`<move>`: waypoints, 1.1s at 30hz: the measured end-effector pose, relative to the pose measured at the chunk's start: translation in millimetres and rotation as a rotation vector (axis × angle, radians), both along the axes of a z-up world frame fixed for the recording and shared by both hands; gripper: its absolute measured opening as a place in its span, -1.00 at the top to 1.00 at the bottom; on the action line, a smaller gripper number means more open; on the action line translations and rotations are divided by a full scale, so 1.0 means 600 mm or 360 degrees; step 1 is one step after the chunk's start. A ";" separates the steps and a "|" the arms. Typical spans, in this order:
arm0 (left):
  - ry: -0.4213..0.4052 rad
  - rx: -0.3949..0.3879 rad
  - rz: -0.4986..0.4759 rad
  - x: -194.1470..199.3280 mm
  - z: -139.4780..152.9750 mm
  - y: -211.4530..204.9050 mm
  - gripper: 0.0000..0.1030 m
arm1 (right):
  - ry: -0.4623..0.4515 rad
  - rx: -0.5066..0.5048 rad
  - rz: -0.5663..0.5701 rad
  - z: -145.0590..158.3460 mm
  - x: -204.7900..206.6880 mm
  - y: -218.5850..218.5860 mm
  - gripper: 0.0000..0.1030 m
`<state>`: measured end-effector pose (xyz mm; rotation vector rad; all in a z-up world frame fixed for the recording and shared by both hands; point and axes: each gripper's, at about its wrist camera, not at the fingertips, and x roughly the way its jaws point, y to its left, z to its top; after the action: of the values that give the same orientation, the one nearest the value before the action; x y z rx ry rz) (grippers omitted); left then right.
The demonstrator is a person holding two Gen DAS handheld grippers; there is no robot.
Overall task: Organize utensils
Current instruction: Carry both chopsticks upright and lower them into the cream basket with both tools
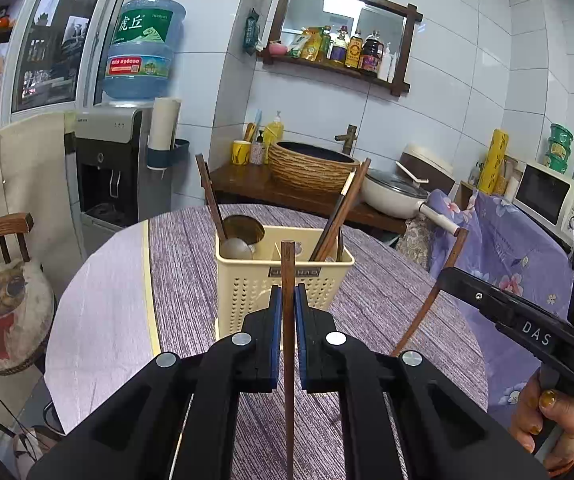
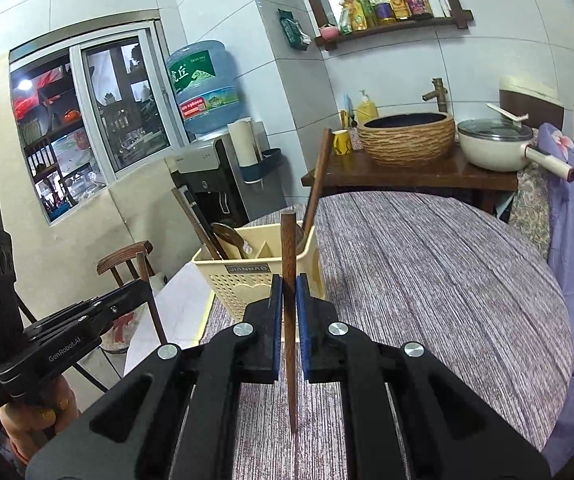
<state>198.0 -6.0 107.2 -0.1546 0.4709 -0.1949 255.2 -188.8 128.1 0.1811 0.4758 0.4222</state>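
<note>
Left of the cream utensil caddy (image 1: 283,276), the left gripper (image 1: 288,300) pinches a wooden chopstick (image 1: 287,264) upright; right of it, the right gripper (image 2: 288,292) pinches another chopstick (image 2: 289,248). Both look due for the caddy's right compartment, where leaning chopsticks (image 1: 337,216) may obstruct; a spoon (image 1: 233,246) fills the left.

A round table (image 1: 387,300) in a purple-grey streaked cloth is filling the lower centre, with a cream perforated utensil caddy (image 1: 283,284) sitting on it mid-frame.
</note>
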 end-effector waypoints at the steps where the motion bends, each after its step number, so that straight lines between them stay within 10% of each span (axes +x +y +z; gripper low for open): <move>1: -0.0009 0.0002 0.0001 0.000 0.003 0.000 0.86 | -0.0012 -0.0006 0.0010 0.005 0.002 0.005 0.84; 33: -0.0326 0.0018 0.0098 0.113 0.219 0.038 0.86 | -0.0358 -0.0112 -0.0020 0.241 0.117 0.066 0.84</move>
<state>266.1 16.7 238.3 -0.1362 0.2629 -0.1460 325.1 -149.5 273.0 0.0672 0.2677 0.4078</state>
